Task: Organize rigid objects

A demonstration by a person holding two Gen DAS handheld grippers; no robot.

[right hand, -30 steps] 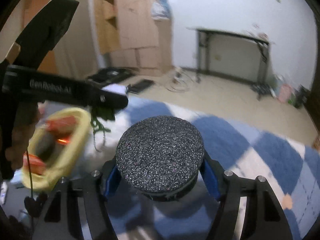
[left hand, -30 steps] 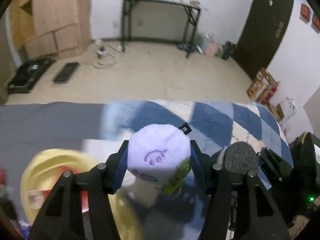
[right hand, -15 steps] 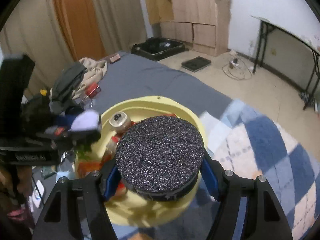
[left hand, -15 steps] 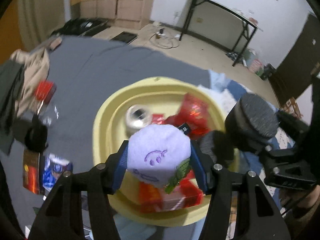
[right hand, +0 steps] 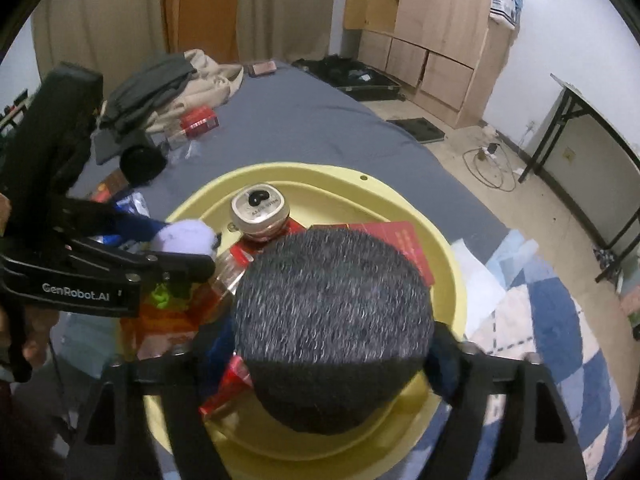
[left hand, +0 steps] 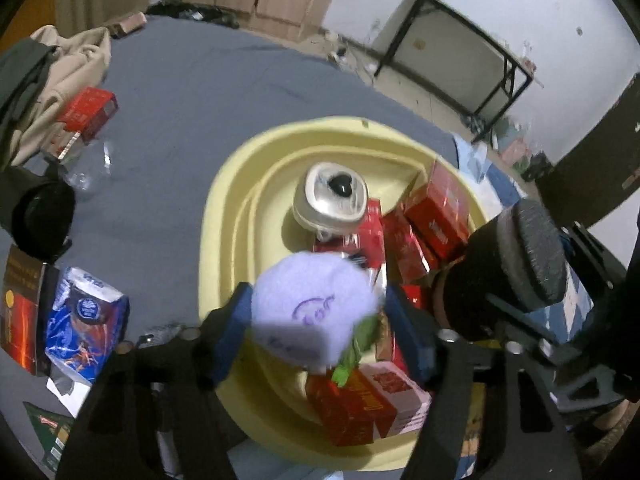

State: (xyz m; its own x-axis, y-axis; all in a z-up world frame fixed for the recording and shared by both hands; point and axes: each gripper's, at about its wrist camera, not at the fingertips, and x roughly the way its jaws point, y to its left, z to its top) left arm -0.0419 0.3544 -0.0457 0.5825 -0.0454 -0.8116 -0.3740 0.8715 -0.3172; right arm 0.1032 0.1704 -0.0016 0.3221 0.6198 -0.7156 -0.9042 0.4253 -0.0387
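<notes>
A: What do the two tools carry?
B: The left tool (left hand: 320, 332) is opening around one purple plush toy (left hand: 314, 312); the right tool (right hand: 332, 344) is opening around one black disc (right hand: 332, 320), both above the yellow basin (right hand: 448, 272) on the bed (right hand: 312, 120).
A: Inside it?
B: One can (right hand: 260, 208), several red boxes (left hand: 438, 208).

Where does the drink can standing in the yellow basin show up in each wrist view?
Left wrist view: the drink can stands just above centre, in the basin's far part, beyond the purple plush toy.
Right wrist view: the can is left of centre, above the black foam-topped object.
Shared landmark: the yellow basin.
</notes>
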